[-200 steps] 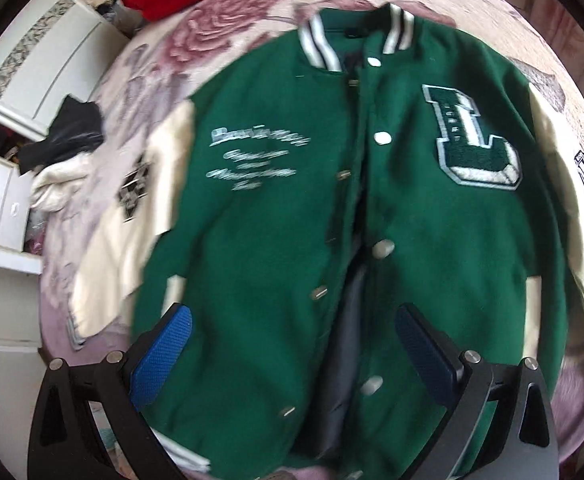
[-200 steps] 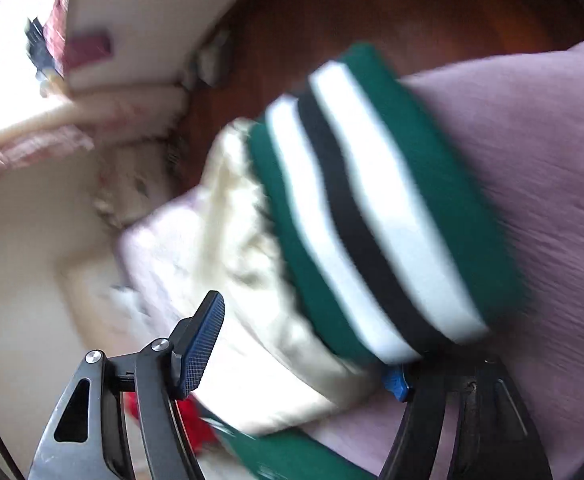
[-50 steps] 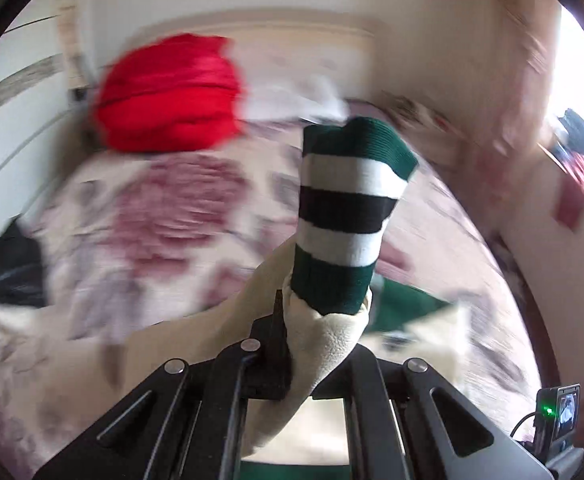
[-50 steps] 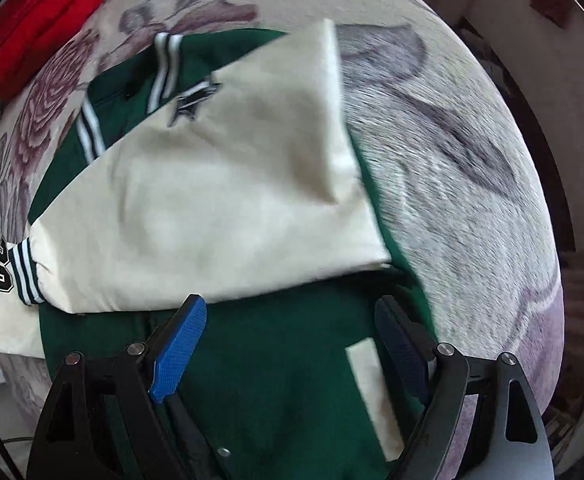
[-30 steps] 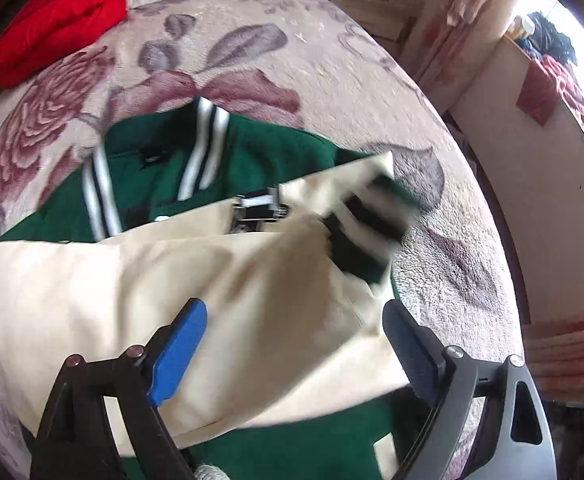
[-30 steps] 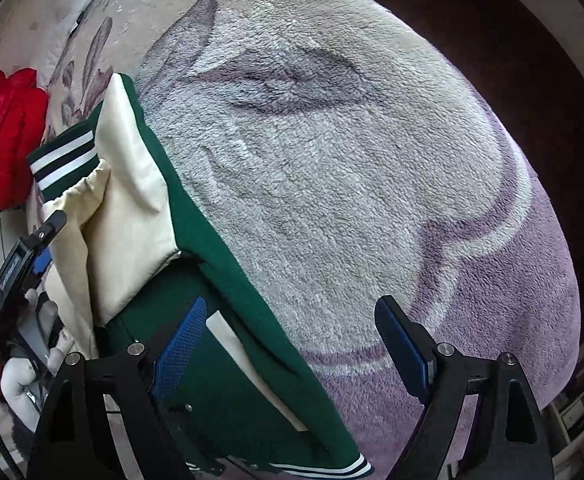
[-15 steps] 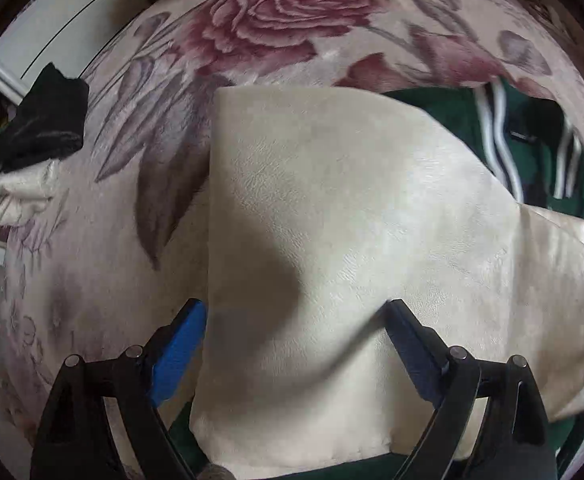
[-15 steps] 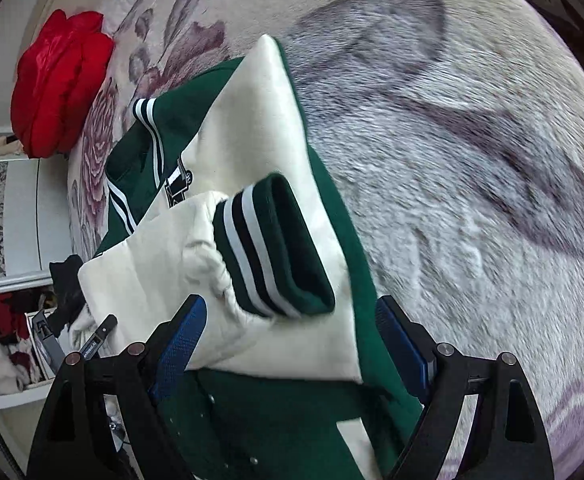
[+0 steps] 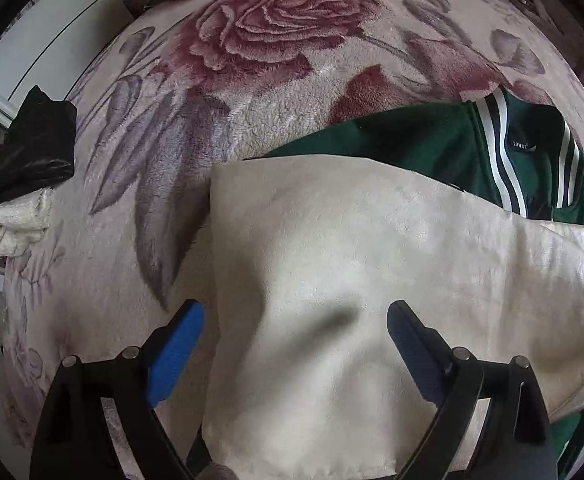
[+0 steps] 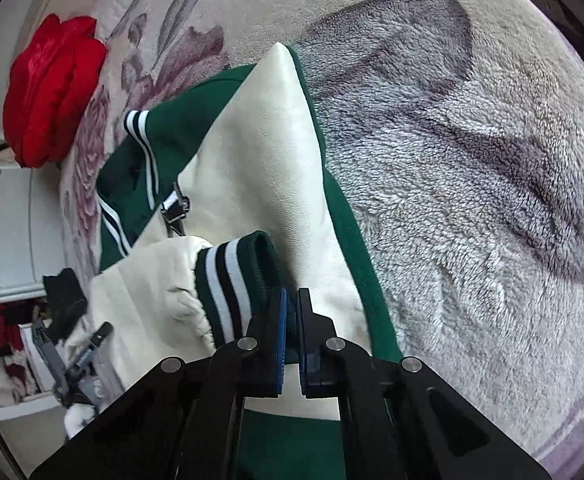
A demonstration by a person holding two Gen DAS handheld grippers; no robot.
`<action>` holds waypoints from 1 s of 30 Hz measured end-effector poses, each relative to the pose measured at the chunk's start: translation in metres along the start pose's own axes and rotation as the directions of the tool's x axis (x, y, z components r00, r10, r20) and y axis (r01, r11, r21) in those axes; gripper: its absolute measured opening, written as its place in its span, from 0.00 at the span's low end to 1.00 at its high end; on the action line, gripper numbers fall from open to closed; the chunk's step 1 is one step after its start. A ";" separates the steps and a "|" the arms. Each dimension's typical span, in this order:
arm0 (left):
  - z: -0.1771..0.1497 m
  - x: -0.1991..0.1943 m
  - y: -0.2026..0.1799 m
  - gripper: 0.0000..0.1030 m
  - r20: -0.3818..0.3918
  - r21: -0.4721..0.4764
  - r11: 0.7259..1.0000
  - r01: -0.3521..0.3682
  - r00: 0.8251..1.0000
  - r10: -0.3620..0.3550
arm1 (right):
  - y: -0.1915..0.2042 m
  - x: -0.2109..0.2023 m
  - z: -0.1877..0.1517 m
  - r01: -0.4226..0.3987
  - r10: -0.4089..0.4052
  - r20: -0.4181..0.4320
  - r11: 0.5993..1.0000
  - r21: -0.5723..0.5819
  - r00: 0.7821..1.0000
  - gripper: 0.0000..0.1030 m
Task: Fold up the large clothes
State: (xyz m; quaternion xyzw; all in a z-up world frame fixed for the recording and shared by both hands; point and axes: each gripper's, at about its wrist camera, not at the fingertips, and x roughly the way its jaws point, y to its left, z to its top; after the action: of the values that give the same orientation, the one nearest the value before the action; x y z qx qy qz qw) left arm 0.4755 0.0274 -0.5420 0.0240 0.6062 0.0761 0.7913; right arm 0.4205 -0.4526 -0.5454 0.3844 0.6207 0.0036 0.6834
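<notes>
Right gripper [image 10: 290, 332]: jaws just closed down to a narrow slit, tips set at the end of the striped cuff [image 10: 232, 280], above the lower sleeve [image 10: 268, 152]; pale strip showing in the slit, yet no telling whether pinching cloth or merely showing sleeve through the gap

Left gripper [image 9: 292, 352]: spread wide, holding nothing, hovering low over the top sleeve [image 9: 331, 260], one pad off its outer edge above the bed blanket [image 9: 272, 40], the other above the cream cloth itself

Green jacket [image 9: 411, 148]: lying on the bed, both cream sleeves folded in across the body, top sleeve crossing the lower one and ending in the cuff, striped collar [image 9: 503, 152] at the far end

Step in hand, by judgement: sleeve folding all but finished, with a last settling of the cuff. Still to do: body folded over itself, hem toward collar

Next move, likely: either freeing the cuff and flattening it, or shifting both grippers down to the hem corners, out of sight at this moment. Calls for a grip on the green body layer rather than the loose sleeves, both sides lifted evenly, so as not to drag the crossed sleeves out of place

Containers: none in use. White cupboard [image 9: 52, 32] beside the bed, contents hidden. Red bundle [image 10: 52, 92] and black cloth [image 9: 32, 140] lying loose at the bed's edges, well apart from the jacket
</notes>
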 end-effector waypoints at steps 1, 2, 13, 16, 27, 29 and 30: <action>0.003 -0.002 0.009 0.92 0.000 -0.025 1.000 0.013 1.000 -0.013 | 0.001 -0.001 0.000 -0.015 0.015 0.006 1.000 0.008 1.000 0.20; 0.005 -0.003 0.015 0.92 0.001 -0.047 0.999 0.016 1.000 -0.016 | 0.003 -0.001 0.001 -0.029 0.029 0.025 1.000 0.007 0.999 0.44; 0.028 -0.009 0.102 0.92 0.030 -0.283 0.959 0.011 1.000 -0.002 | 0.024 0.059 -0.007 0.160 -0.168 -0.058 0.980 -0.114 0.984 0.11; 0.038 0.002 0.097 0.92 0.030 -0.238 0.971 -0.006 0.999 0.014 | 0.019 0.027 -0.012 0.114 -0.114 -0.011 0.993 -0.023 0.993 0.06; 0.067 0.094 0.074 0.92 -0.126 -0.112 0.992 -0.060 0.991 0.045 | -0.008 0.049 -0.009 0.291 -0.289 -0.079 0.957 0.007 0.954 0.07; 0.071 0.071 0.070 0.92 -0.086 -0.070 0.993 -0.091 0.993 0.085 | -0.003 0.045 -0.002 0.314 -0.307 -0.125 0.949 0.034 0.943 0.13; 0.072 0.059 0.069 0.92 -0.061 -0.058 0.993 -0.101 0.993 0.098 | 0.005 0.036 -0.001 0.315 -0.310 -0.122 0.949 0.024 0.943 0.13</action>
State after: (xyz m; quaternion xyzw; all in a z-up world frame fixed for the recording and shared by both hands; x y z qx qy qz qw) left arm 0.5537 0.1085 -0.5703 0.0279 0.6245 0.1344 0.7689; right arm 0.4303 -0.4316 -0.5731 0.2946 0.7128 -0.0957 0.6293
